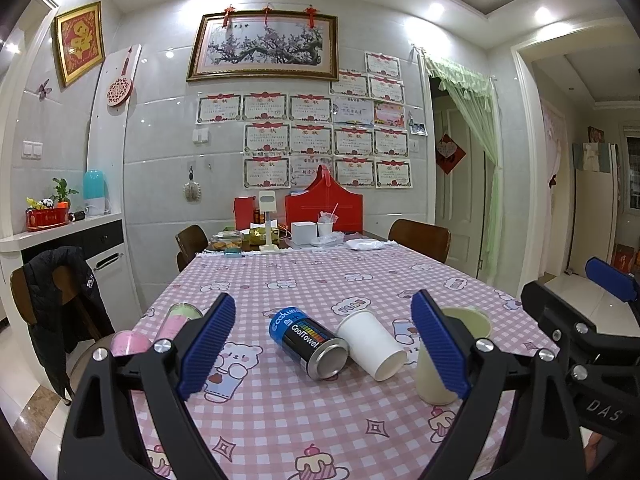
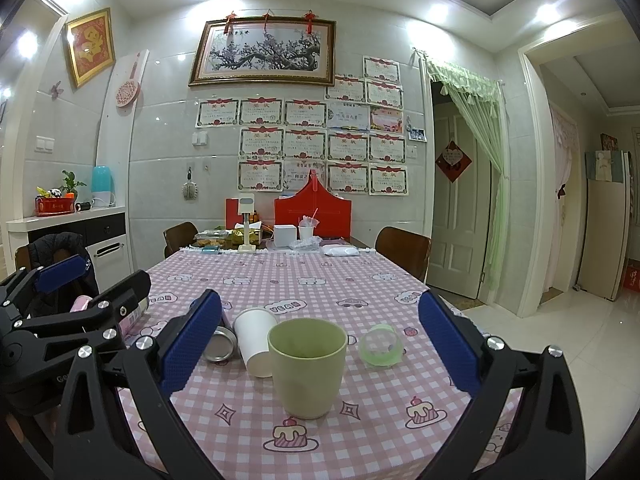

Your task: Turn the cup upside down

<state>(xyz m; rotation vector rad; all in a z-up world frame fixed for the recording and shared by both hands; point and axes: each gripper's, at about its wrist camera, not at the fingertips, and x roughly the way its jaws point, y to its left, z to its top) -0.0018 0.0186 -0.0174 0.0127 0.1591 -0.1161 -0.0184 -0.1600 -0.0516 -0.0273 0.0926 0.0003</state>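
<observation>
A pale green cup (image 2: 307,366) stands upright, mouth up, on the pink checked tablecloth (image 2: 380,408). It sits between the fingers of my right gripper (image 2: 320,354), which is open and apart from it. In the left wrist view the cup (image 1: 434,376) is partly hidden behind the right finger of my left gripper (image 1: 324,346), which is open and empty. A white paper cup (image 1: 372,344) lies on its side just left of the green cup; it also shows in the right wrist view (image 2: 254,340).
A blue and black can (image 1: 308,342) lies on its side beside the paper cup. A small green lidded container (image 2: 380,344) sits right of the green cup. Pink containers (image 1: 176,322) lie at the table's left edge. Boxes and clutter (image 1: 316,220) fill the far end. Chairs (image 1: 420,238) surround the table.
</observation>
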